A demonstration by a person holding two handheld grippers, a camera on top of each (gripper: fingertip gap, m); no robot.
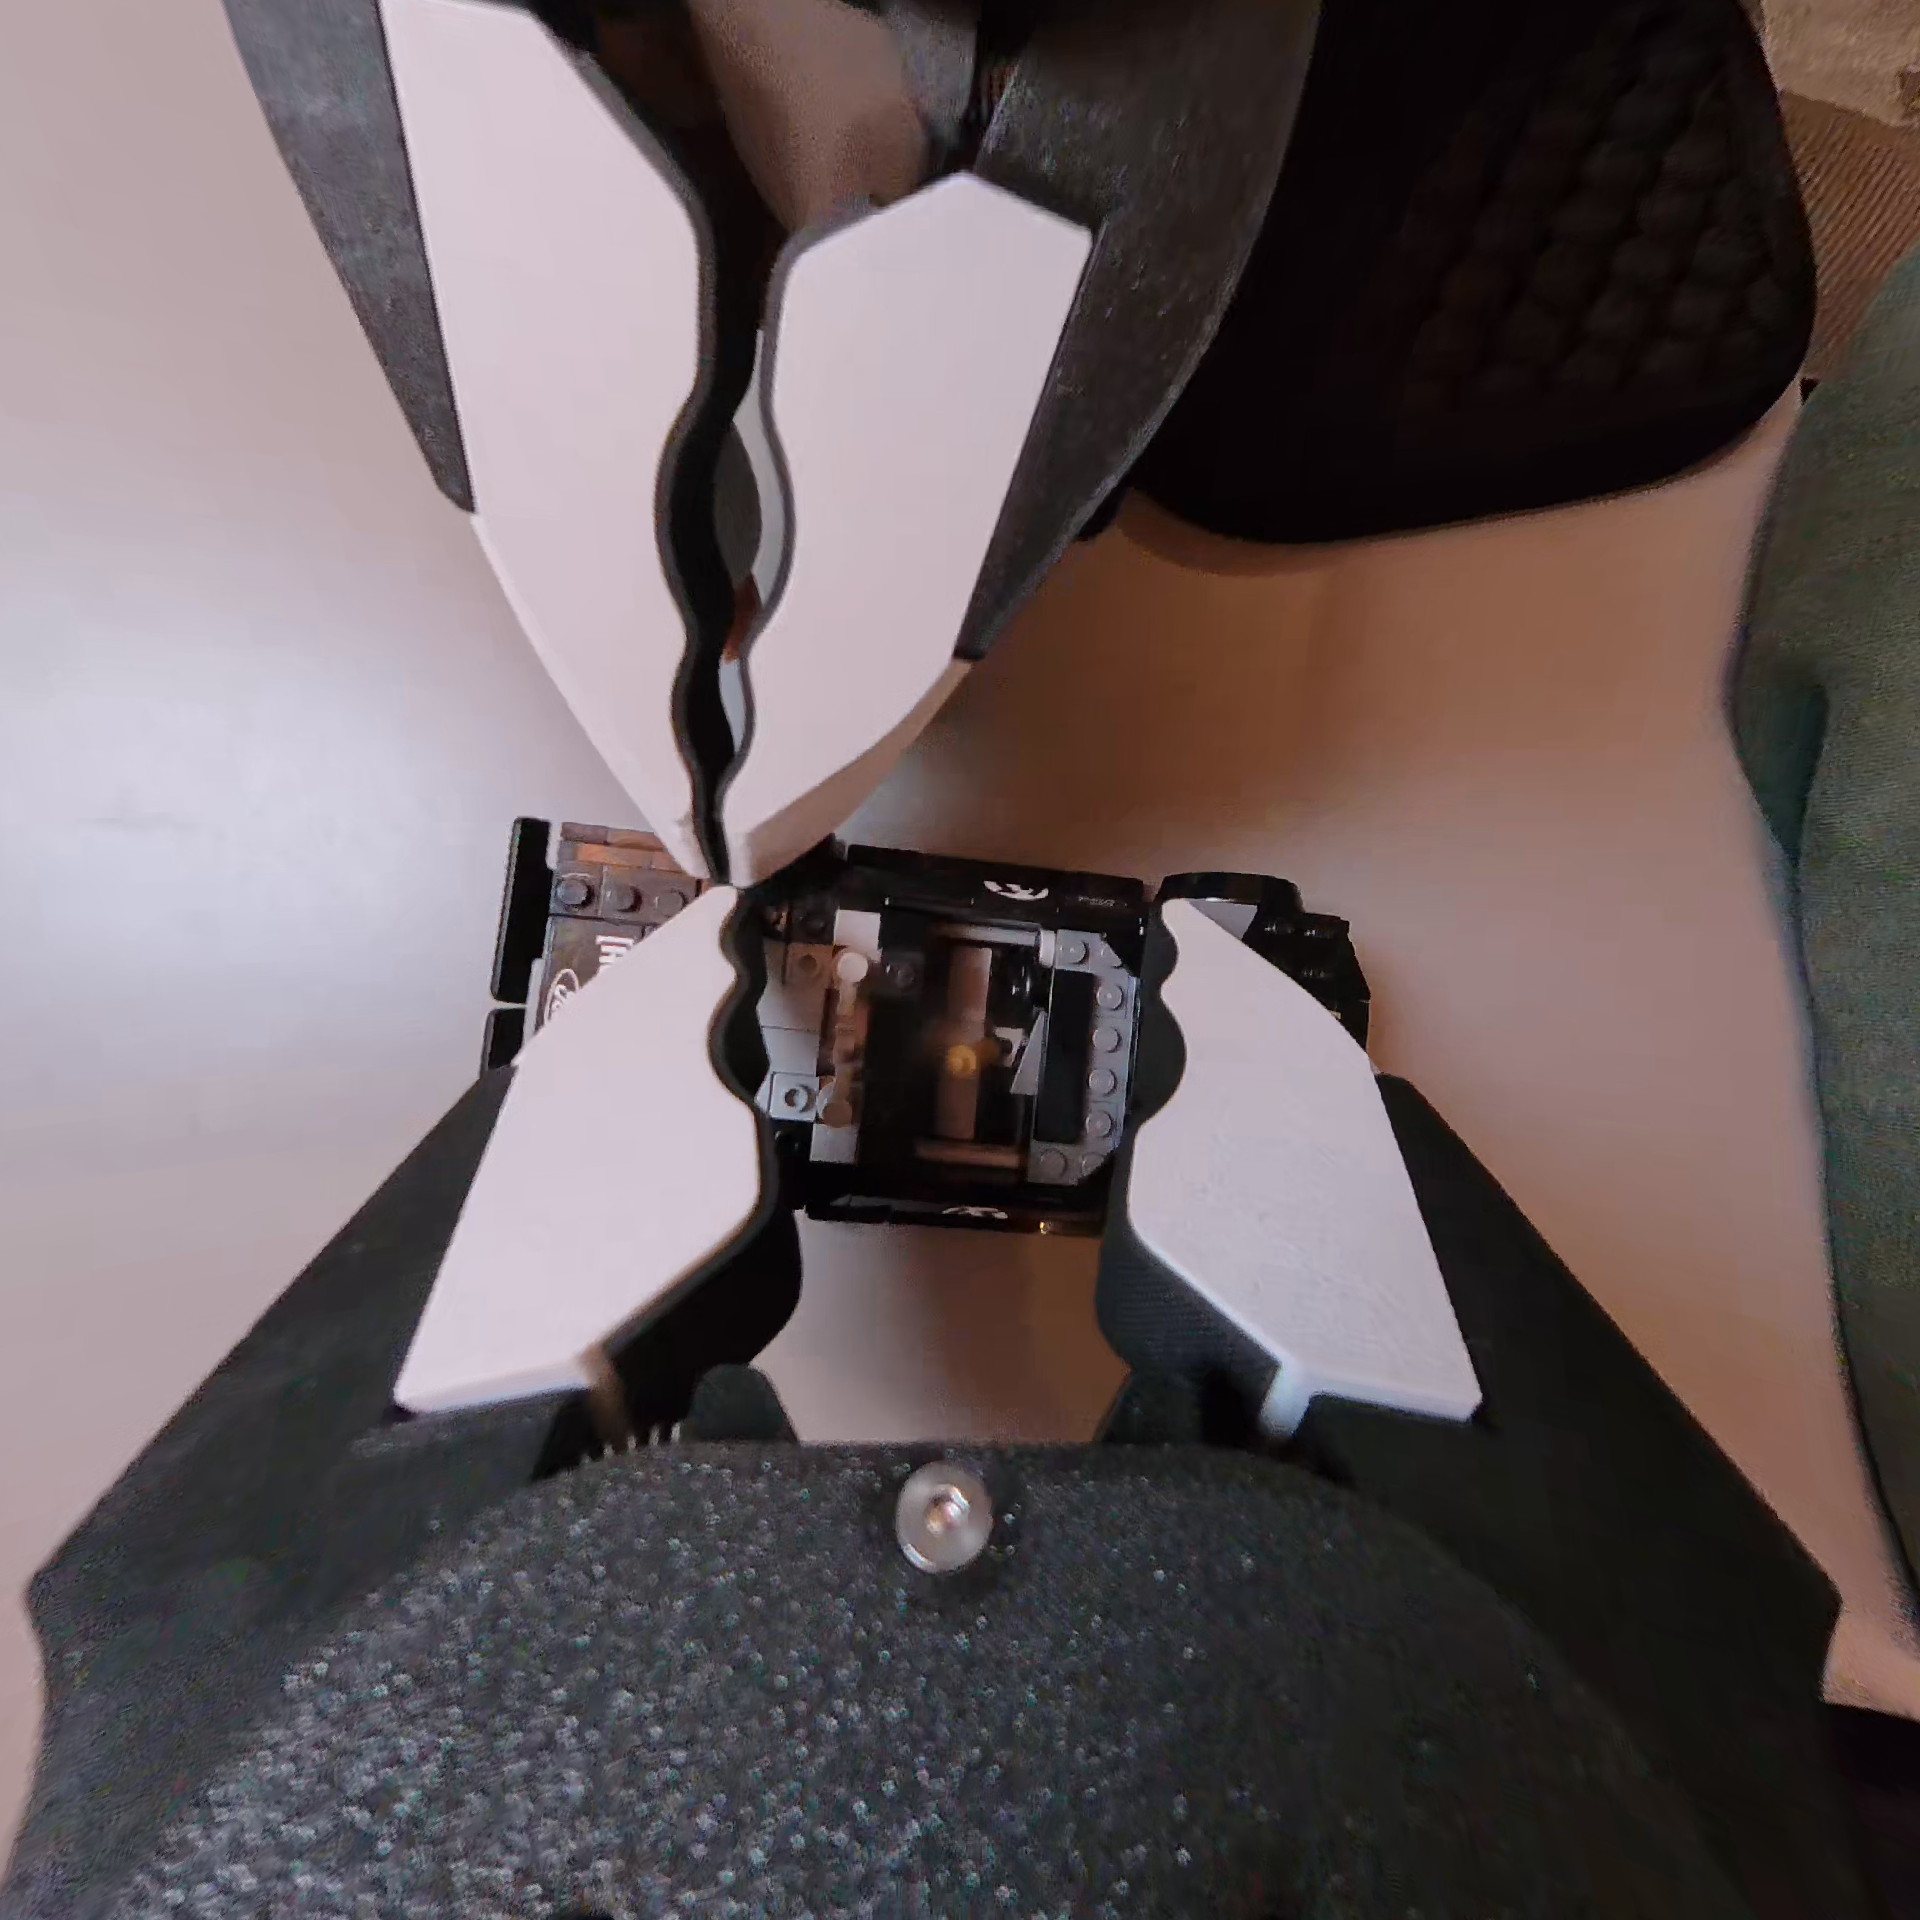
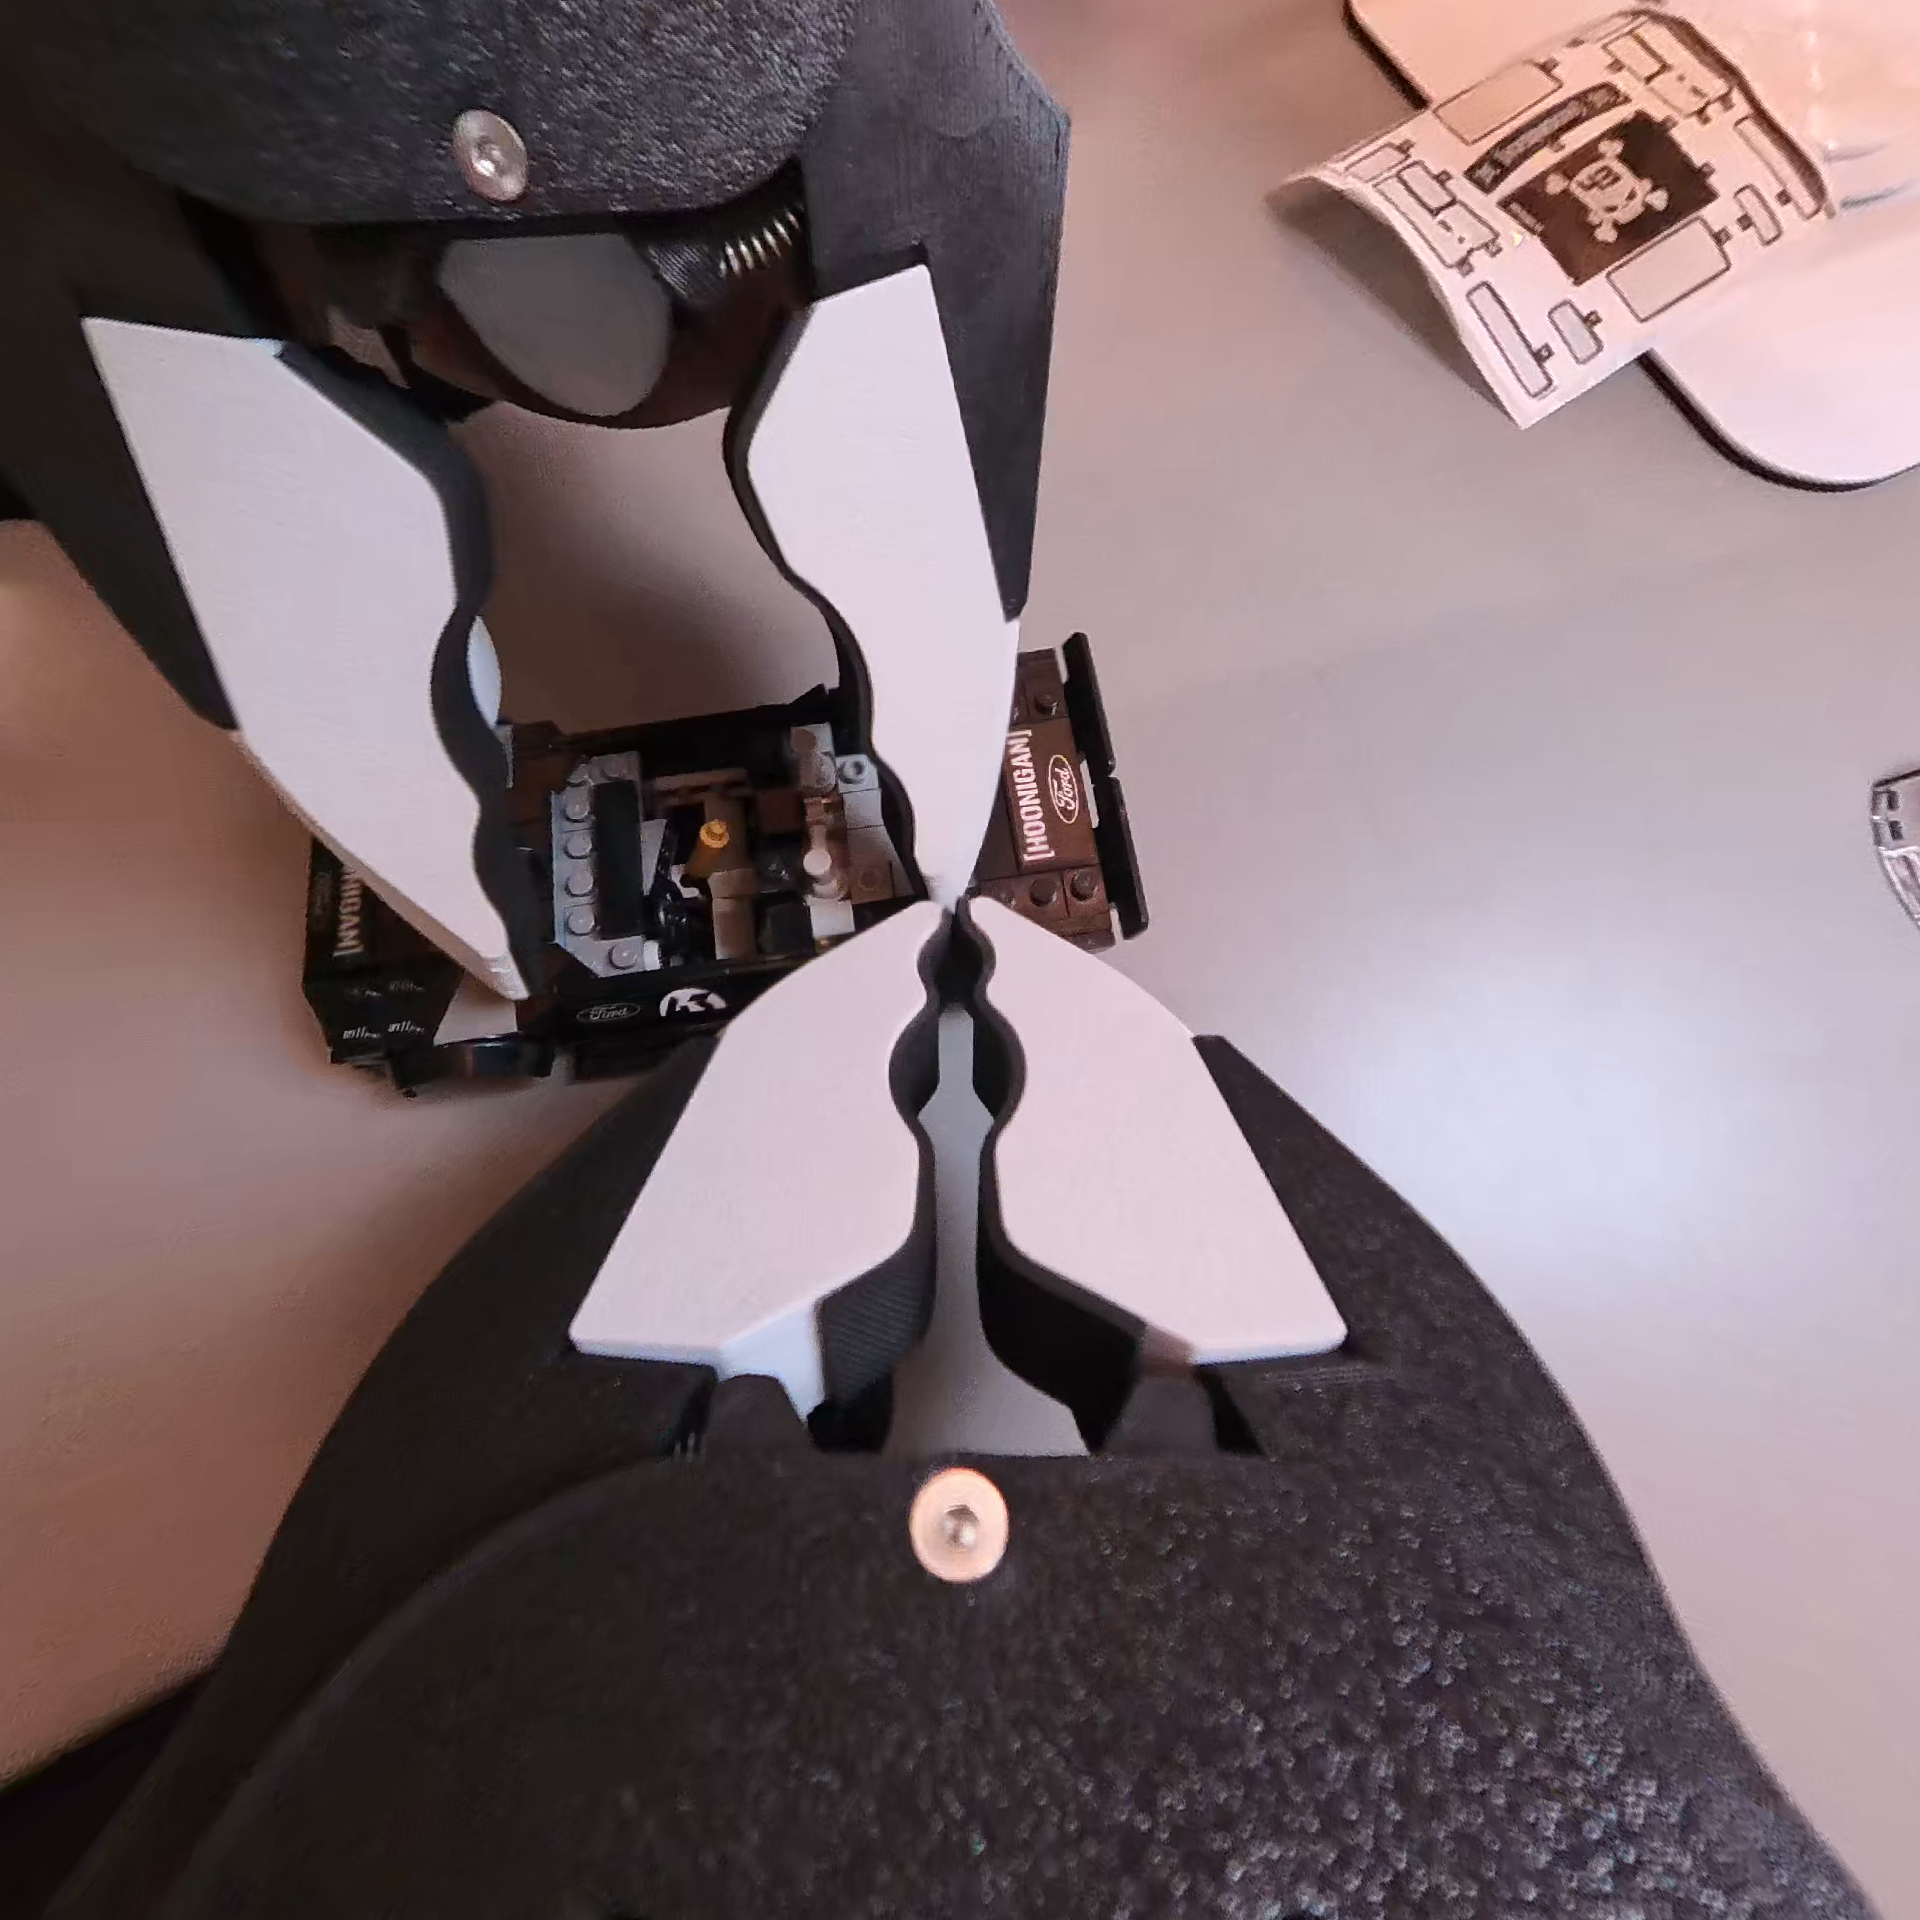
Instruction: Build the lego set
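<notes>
we spread the left gripper (image 1: 940, 914) around the car (image 1: 966, 1049); the right gripper (image 2: 961, 920), pressed together, met it at 12 o'clock.

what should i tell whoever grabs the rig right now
Left gripper: fingers spread, straddling the car's open middle; whether they touch it is unclear.
Right gripper: fingers shut, tips at the car just beside the left one's finger; nothing visibly held.
Lego car: on the table, body and interior built, top open.
Sticker sheet: far side, partly used.
Left: close the top and finish.
</notes>
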